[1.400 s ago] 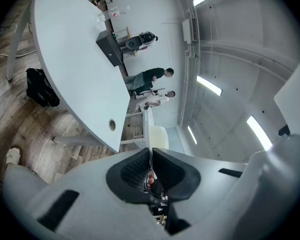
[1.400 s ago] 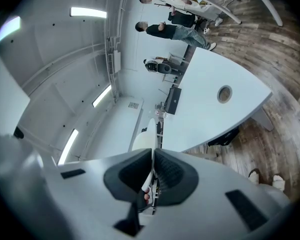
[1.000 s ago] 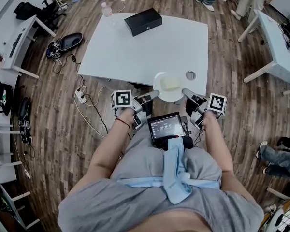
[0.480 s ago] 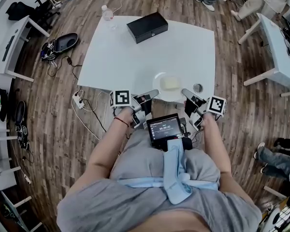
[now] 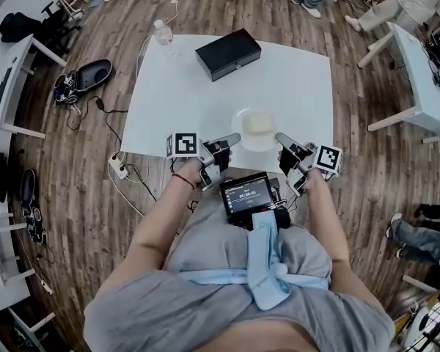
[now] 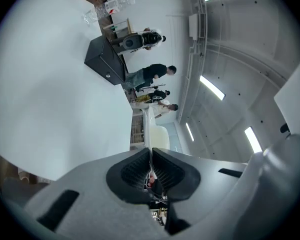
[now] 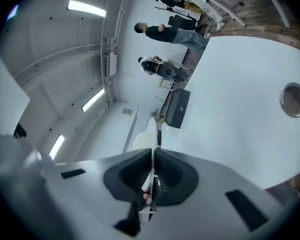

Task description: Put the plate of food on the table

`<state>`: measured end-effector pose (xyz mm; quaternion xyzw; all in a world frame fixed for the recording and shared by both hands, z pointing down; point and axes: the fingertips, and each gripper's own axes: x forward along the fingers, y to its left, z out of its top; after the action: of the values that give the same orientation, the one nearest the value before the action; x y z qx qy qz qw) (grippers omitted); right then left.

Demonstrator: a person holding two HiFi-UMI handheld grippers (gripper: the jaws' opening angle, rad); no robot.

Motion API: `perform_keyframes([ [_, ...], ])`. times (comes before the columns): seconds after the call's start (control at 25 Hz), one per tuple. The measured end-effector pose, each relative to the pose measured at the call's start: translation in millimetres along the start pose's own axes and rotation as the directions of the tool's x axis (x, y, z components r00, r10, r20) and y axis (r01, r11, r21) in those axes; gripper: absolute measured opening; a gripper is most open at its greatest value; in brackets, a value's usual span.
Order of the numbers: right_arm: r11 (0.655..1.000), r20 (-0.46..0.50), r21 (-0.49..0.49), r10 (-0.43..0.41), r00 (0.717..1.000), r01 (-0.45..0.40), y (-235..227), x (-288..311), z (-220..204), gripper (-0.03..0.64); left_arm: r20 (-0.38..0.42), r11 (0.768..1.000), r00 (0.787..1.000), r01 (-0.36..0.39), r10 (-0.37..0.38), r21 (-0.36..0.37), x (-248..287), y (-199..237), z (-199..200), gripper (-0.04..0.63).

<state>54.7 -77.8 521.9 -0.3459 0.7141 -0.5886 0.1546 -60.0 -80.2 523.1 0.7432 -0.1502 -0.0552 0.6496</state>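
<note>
A white plate (image 5: 255, 130) with a pale yellow slab of food (image 5: 258, 125) hangs over the near edge of the white table (image 5: 205, 86). My left gripper (image 5: 232, 139) is shut on the plate's left rim, my right gripper (image 5: 278, 137) on its right rim. In the left gripper view the plate (image 6: 151, 135) shows edge-on as a thin white line running from between the black pads (image 6: 135, 171). The right gripper view shows the same thin plate edge (image 7: 154, 134) clamped between its pads (image 7: 169, 173).
A black box (image 5: 228, 53) lies at the table's far side, a clear bottle (image 5: 163, 34) at its far left corner. A round cable hole (image 7: 293, 99) sits in the tabletop to the right. People stand beyond the table. A tablet (image 5: 248, 194) hangs at my waist.
Both grippers carried the plate forward, from just off the near edge to over the tabletop. The round hole near the right gripper has dropped out of the head view.
</note>
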Motion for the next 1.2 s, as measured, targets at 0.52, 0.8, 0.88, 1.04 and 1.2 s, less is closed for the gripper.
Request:
perform_keyframes([
  [0.52, 1.000, 0.017, 0.022, -0.021, 1.000, 0.020, -22.6, 58.9, 54.5, 0.040, -0.030, 0.999, 0.999, -0.045, 0.045, 0.000, 28.1, 24.6, 77.4, 0.032],
  [0.8, 0.999, 0.027, 0.025, -0.047, 0.999, 0.046, -54.7, 69.8, 58.9, 0.040, -0.012, 0.999, 1.000, -0.027, 0.027, -0.018, 38.7, 54.2, 86.1, 0.031],
  [0.88, 0.998, 0.023, 0.022, -0.060, 0.998, 0.059, -60.5, 72.1, 57.8, 0.040, -0.023, 0.999, 0.999, -0.036, 0.036, -0.014, 40.7, 62.3, 87.3, 0.031],
  [1.04, 0.997, 0.019, 0.033, -0.072, 0.997, 0.071, -74.4, 73.3, 60.4, 0.040, -0.043, 0.998, 0.997, -0.066, 0.065, -0.016, 49.5, 75.0, 87.5, 0.031],
  [1.2, 0.994, 0.010, 0.046, -0.102, 0.995, 0.102, -101.2, 75.3, 75.2, 0.040, -0.066, 0.992, 0.991, -0.123, 0.120, -0.041, 71.1, 96.3, 93.0, 0.031],
])
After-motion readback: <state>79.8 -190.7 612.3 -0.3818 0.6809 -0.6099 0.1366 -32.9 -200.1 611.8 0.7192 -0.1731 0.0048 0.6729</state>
